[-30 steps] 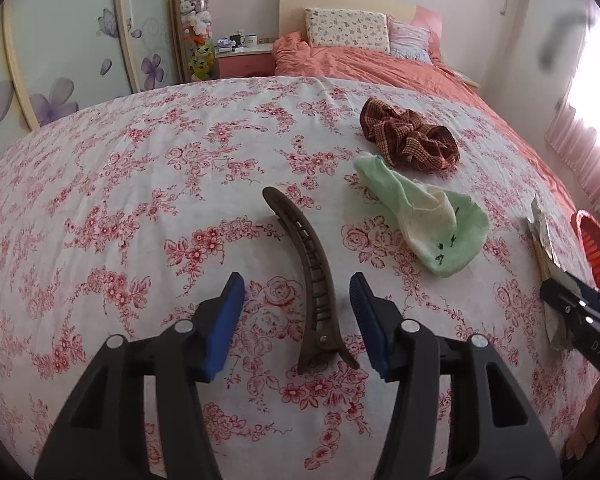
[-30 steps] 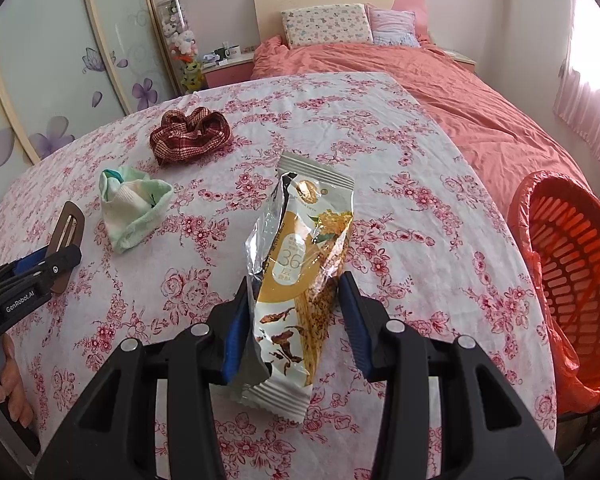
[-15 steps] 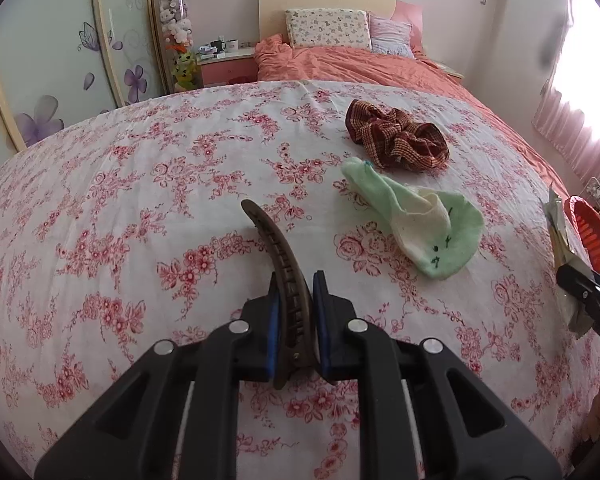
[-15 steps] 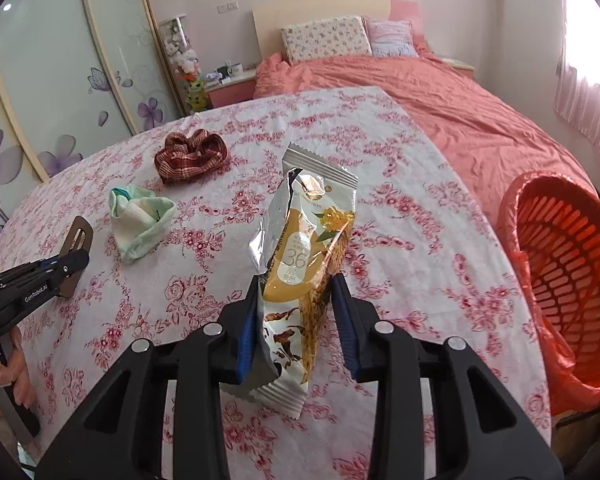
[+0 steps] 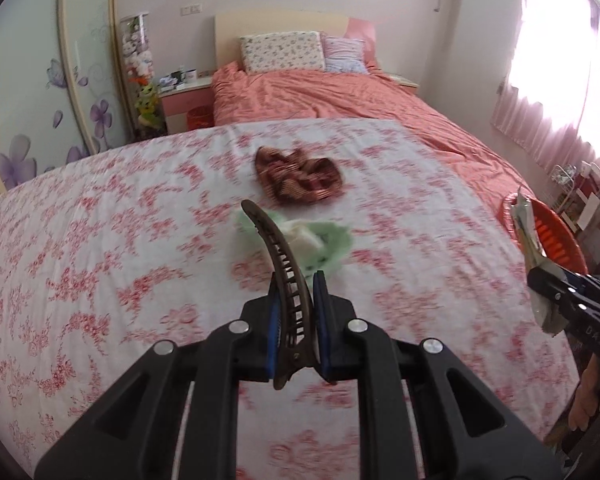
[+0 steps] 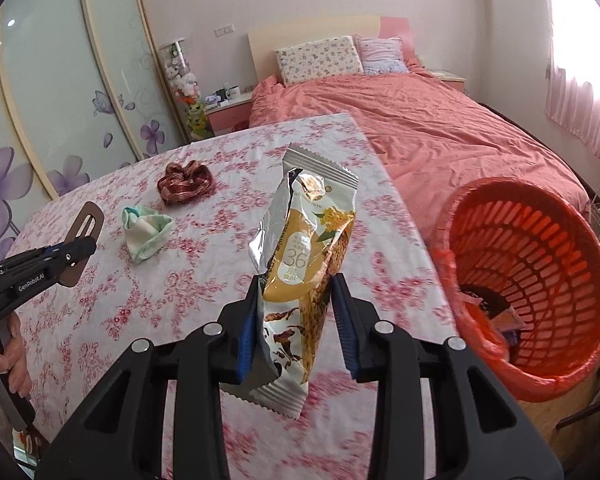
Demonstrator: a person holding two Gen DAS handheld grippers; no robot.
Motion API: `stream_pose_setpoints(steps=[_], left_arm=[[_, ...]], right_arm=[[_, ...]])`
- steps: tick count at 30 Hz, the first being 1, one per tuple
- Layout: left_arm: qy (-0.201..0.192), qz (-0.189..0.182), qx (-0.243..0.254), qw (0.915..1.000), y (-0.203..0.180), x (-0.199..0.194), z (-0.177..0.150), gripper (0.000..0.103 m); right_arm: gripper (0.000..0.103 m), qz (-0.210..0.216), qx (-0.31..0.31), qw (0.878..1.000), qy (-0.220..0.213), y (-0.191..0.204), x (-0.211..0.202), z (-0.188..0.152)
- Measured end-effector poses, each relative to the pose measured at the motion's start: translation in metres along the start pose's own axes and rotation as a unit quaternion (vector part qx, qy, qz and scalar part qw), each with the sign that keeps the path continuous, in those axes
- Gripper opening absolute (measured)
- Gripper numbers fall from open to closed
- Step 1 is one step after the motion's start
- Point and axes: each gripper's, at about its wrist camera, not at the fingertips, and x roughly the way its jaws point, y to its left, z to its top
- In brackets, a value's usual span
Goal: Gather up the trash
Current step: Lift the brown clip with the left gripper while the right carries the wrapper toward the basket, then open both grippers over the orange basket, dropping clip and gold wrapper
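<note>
My right gripper (image 6: 296, 312) jaws pinch crinkly gold-and-silver snack wrapper (image 6: 304, 264) – carry over orange slotted plastic basket (image 6: 540, 240) before releasing. Left gripper (image 5: 296, 312) jaws clamp brown curved hair clip (image 5: 284, 276) – not obvious trash.

Count on the floral cloth and around it:
- one brown hair clip (image 5: 288, 292)
- one snack wrapper (image 6: 304, 264)
- one plaid scrunchie (image 6: 186, 182)
- one green sock (image 6: 146, 232)
- one orange basket (image 6: 540, 280), holding perhaps two or three scraps, too dim to count
- two pillows (image 6: 320, 58)

Floral tablecloth (image 5: 100, 240); scrunchie (image 5: 298, 180); green cloth (image 5: 324, 240)
</note>
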Motion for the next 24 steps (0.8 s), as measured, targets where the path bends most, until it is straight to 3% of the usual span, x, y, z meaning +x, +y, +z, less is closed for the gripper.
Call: stream_pose_setpoints(steps=[6, 12, 17, 24], left_arm=[[-0.012, -0.039, 0.027, 0.9988, -0.056, -0.010, 0.012, 0.016], [-0.021, -0.107, 0.050, 0.9928, -0.129, -0.009, 0.029, 0.016], [-0.013, -0.172, 0.087, 0.9811, -0.205, 0.007, 0.042, 0.016], [0.012, -0.241, 0.134, 0.9612, -0.290, 0.047, 0.042, 0.016]], right_arm=[[0.035, -0.017, 0.031, 0.999, -0.020, -0.046, -0.029, 0.000], [0.035, -0.060, 0.053, 0.996, -0.042, -0.097, -0.054, 0.008], [0.035, -0.085, 0.084, 0.991, -0.060, -0.143, -0.067, 0.015], [0.035, -0.101, 0.116, 0.987, -0.049, -0.190, -0.054, 0.014]])
